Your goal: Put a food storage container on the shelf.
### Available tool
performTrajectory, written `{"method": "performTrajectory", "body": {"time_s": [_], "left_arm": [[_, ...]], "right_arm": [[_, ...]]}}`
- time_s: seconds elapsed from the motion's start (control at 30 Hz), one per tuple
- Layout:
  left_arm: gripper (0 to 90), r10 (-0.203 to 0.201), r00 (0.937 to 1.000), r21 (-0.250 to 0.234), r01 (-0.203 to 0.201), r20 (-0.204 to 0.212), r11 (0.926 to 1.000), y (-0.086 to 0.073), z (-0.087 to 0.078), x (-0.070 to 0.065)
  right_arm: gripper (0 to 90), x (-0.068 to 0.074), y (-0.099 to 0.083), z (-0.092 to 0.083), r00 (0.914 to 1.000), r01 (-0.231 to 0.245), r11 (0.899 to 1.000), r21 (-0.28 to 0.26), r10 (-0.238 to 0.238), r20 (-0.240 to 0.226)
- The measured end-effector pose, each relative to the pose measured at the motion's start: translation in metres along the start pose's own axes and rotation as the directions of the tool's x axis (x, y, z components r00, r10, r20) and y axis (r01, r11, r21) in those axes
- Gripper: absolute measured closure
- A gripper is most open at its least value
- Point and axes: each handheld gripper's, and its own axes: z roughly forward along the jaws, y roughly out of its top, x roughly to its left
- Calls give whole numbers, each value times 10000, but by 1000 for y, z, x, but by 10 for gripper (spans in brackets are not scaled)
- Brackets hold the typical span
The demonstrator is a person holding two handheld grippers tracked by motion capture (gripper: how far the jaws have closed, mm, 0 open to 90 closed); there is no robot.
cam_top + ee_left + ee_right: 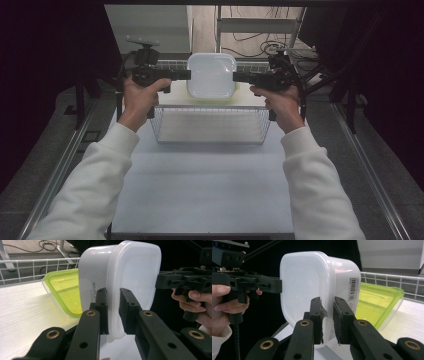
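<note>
So both grippers are clamped on the same thing here: the left gripper (186,74) has its jaws pinched narrow over the rim of a white plastic container (211,75) on one side, and the right gripper (237,76) is doing the same on the opposite side, so the container is held up in the air between them, lid on. In the left gripper view the jaws sit either side of the lid's lip, same deal in the right gripper view, where you can see a barcode sticker (353,288) on the container's side. It's up over the far edge of the worktop (200,185). Just beyond it there's a clear container with a green lid (63,290) lying near that far edge, and a wire basket (210,125) sits on the worktop right in front, nearer the person.
</note>
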Motion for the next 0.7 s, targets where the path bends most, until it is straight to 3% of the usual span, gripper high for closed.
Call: {"method": "performTrajectory", "body": {"time_s": [0.4,0.7], "left_arm": [[780,-223,9996,-27,223,148,9997,9,11,7],[780,-89,9999,-90,90,117,9999,19,9,8]], "right_arm": [[773,-10,10,3,9998,-76,9999,121,73,208],[773,-8,19,2,9998,-20,10000,20,20,221]]}}
